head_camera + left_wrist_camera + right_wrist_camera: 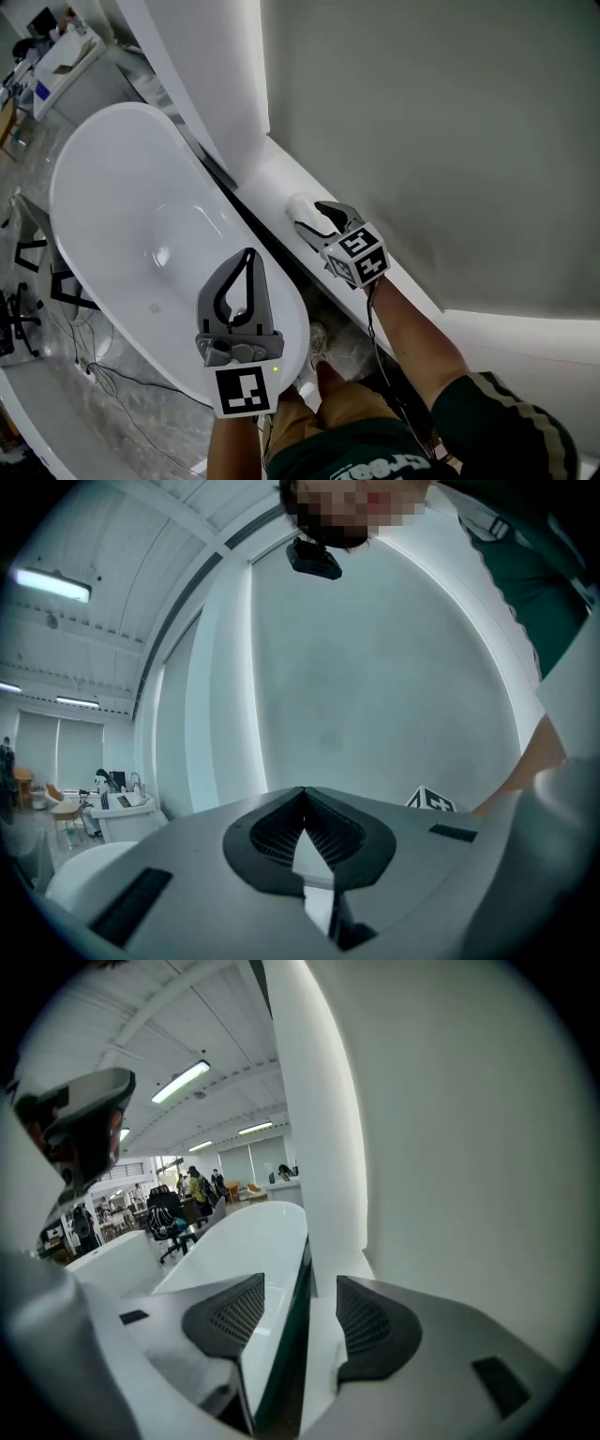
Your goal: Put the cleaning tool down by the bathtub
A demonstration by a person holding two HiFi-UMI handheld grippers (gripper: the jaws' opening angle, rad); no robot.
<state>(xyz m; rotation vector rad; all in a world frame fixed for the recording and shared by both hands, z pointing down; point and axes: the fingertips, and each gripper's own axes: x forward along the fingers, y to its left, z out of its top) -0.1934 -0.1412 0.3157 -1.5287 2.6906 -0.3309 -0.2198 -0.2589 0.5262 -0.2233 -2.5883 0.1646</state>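
Note:
The white bathtub (pixel 122 206) fills the left of the head view. A white ledge (pixel 272 173) runs between it and the grey wall. My right gripper (pixel 314 218) hovers over this ledge, open, nothing between its jaws. A small white rounded object (pixel 298 206) lies on the ledge right at its tips; I cannot tell what it is. In the right gripper view the open right gripper (pixel 300 1283) frames the tub's rim (pixel 253 1232) and the ledge (pixel 352 1265). My left gripper (pixel 247 255) is shut and empty over the tub's near end, and the left gripper (pixel 302 791) points up at the wall.
A grey wall (pixel 422 112) and a white pillar (pixel 202 66) border the ledge. A dark gap (pixel 281 258) separates tub and ledge. Cables (pixel 103 375) trail on the floor left of the tub. The person's shoes (pixel 314 352) stand at the tub's near end. A desk (pixel 56 61) is far off.

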